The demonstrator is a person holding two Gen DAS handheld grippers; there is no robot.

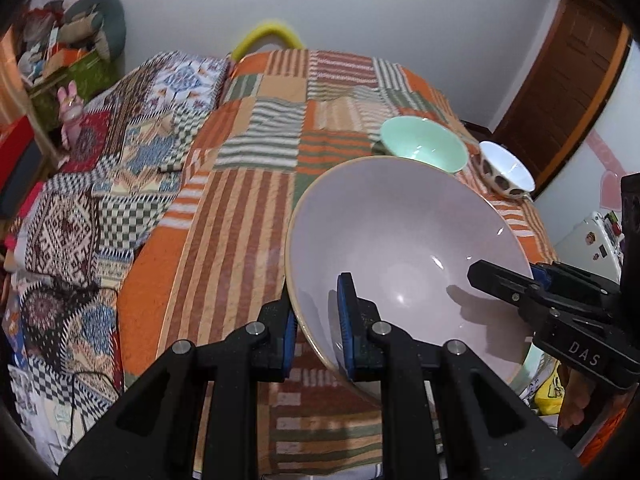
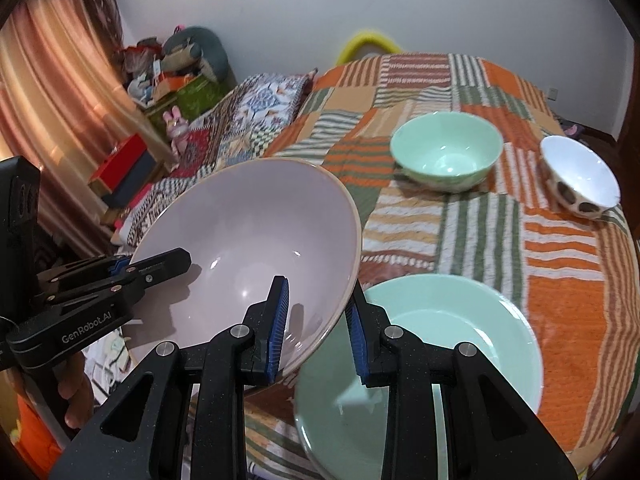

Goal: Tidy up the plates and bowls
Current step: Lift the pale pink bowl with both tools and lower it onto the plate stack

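Lilac-grey and wide, the big bowl (image 1: 400, 240) hangs tilted above the patchwork bedspread (image 1: 248, 208), carried between both tools. The left gripper (image 1: 316, 320) is clamped on its near rim at the bottom centre of the left wrist view, one blue pad inside the bowl and one outside. The right gripper (image 2: 316, 320) pinches the opposite rim the same way, low in the middle of the right wrist view. Just under that rim, at the lower right of the frame, a pale green plate (image 2: 460, 320) lies flat on the bedspread. Farther back, a mint green bowl (image 2: 446, 156) sits upright, and a white bowl with dark spots (image 2: 580, 178) leans near the right edge.
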